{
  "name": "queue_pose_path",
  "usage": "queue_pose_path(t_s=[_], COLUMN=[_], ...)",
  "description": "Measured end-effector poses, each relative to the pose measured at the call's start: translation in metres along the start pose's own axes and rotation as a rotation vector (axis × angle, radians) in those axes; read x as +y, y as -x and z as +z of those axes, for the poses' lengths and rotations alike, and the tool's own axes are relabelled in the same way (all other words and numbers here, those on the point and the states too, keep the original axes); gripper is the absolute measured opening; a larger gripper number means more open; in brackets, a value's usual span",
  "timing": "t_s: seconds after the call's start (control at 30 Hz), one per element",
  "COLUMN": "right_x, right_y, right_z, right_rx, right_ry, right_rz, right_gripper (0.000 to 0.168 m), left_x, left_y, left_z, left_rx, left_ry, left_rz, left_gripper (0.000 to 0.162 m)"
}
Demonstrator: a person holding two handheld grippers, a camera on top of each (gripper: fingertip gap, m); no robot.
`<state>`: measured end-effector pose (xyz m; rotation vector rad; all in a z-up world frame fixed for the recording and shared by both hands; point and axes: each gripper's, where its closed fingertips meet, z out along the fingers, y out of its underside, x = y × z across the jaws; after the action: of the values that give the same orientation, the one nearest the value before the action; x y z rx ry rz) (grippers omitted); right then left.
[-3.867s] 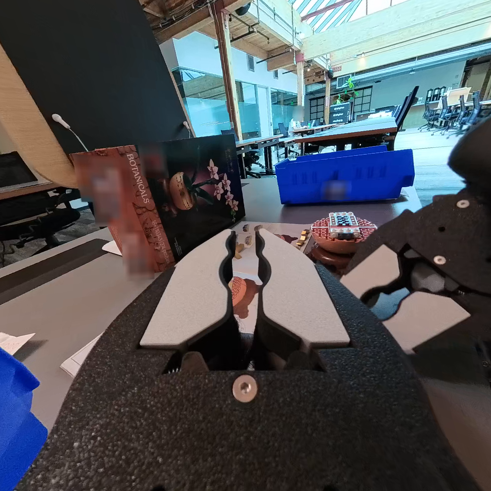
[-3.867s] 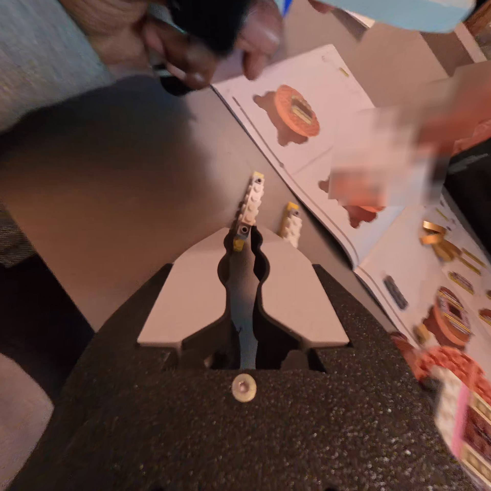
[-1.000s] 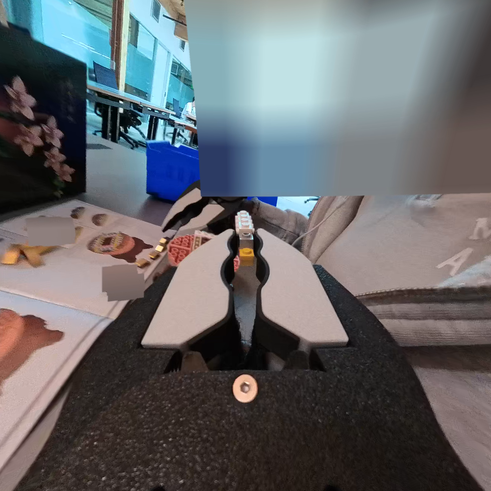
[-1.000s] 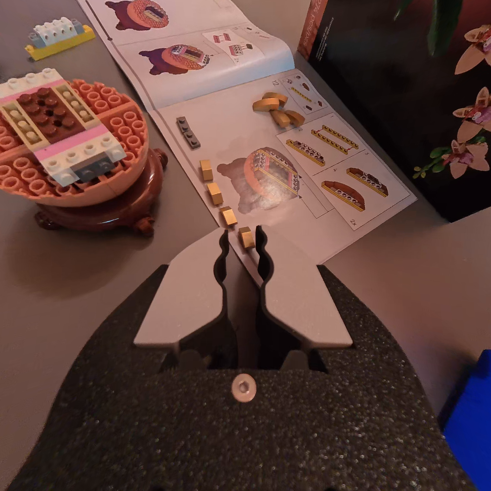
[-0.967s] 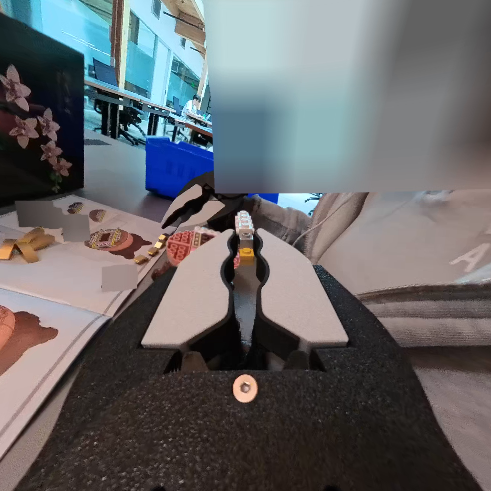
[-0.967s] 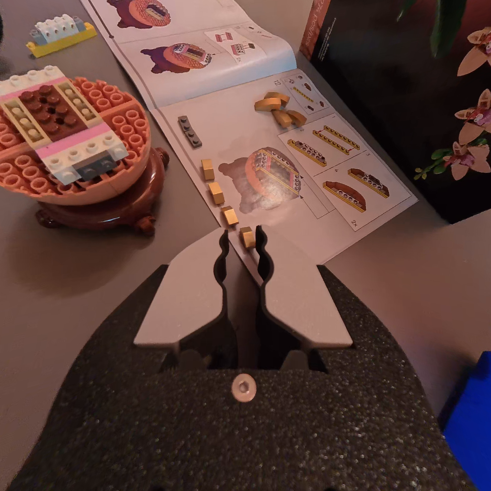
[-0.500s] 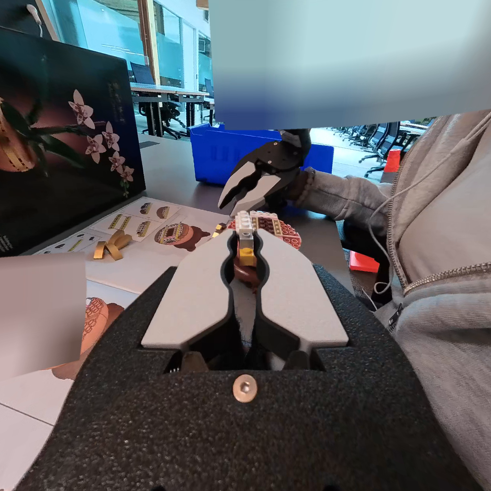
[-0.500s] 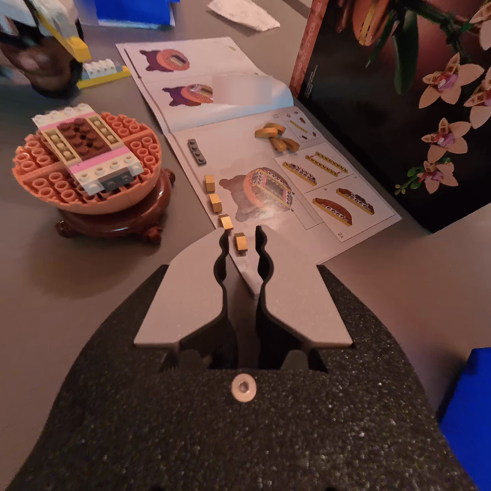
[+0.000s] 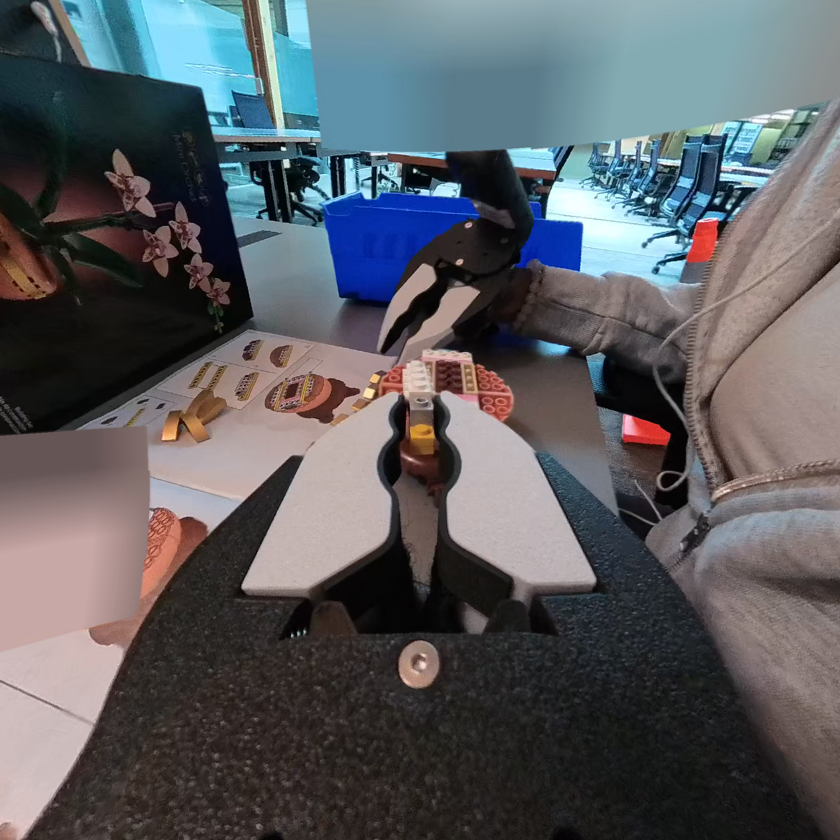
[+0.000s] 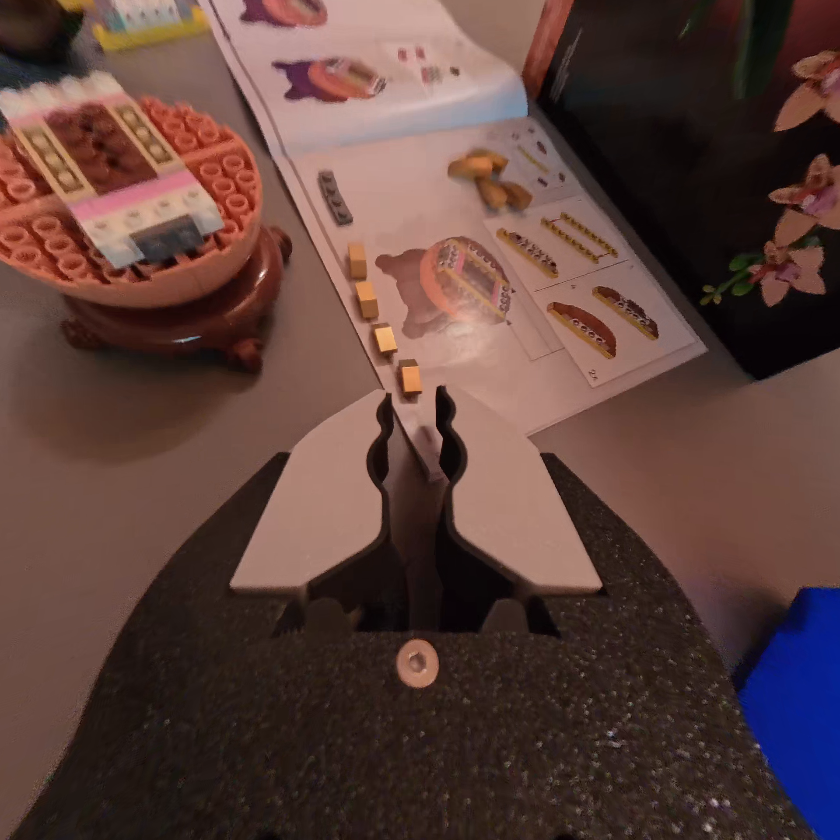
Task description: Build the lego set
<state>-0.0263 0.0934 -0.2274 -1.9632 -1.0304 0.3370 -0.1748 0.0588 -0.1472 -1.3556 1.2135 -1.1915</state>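
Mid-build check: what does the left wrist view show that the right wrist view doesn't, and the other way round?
Only the left wrist view: the left gripper shut on a white-and-yellow brick strip, the blue bin in full, and the person's grey sleeve.

Only the right wrist view: the dark grey plate on the manual and a second yellow-based sub-assembly at the top edge.

Both: the round pot base, the open instruction booklet, four gold cubes, gold curved pieces, the orchid box and the right gripper, open and empty.
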Motion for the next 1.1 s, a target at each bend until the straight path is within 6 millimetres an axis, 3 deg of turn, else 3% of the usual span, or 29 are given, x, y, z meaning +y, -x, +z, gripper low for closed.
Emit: queue_pose_path(t_s=[0.13, 0.3, 0.47, 0.83, 1.0, 1.1], right_x=[-0.004, 0.001, -0.002, -0.054, -0.075, -0.081], right_y=[0.000, -0.002, -0.002, 0.000, 0.011, 0.021], right_z=[0.008, 0.015, 0.012, -0.027, -0.042, -0.045], right_rx=[-0.010, -0.043, -0.039, -0.074, -0.161, -0.181], right_ry=[0.008, 0.056, 0.029, -0.313, -0.438, -0.437], right_rz=[-0.042, -0.033, -0.044, 0.287, 0.481, 0.489], right_gripper=[0.015, 0.008, 0.007, 0.007, 0.007, 0.007], left_x=[-0.005, 0.002, -0.006, -0.011, -0.012, -0.014], left_y=[-0.008, -0.010, -0.011, -0.009, -0.007, -0.008], left_z=[0.004, 0.009, 0.001, -0.006, -0.007, -0.009], left_rx=[0.024, 0.040, 0.069, 0.083, 0.081, 0.090], left_ry=[-0.007, -0.006, -0.081, -0.139, -0.154, -0.168], left_rz=[-0.032, -0.068, -0.097, -0.137, -0.155, -0.169], left_gripper=[0.011, 0.011, 0.011, 0.011, 0.011, 0.011])
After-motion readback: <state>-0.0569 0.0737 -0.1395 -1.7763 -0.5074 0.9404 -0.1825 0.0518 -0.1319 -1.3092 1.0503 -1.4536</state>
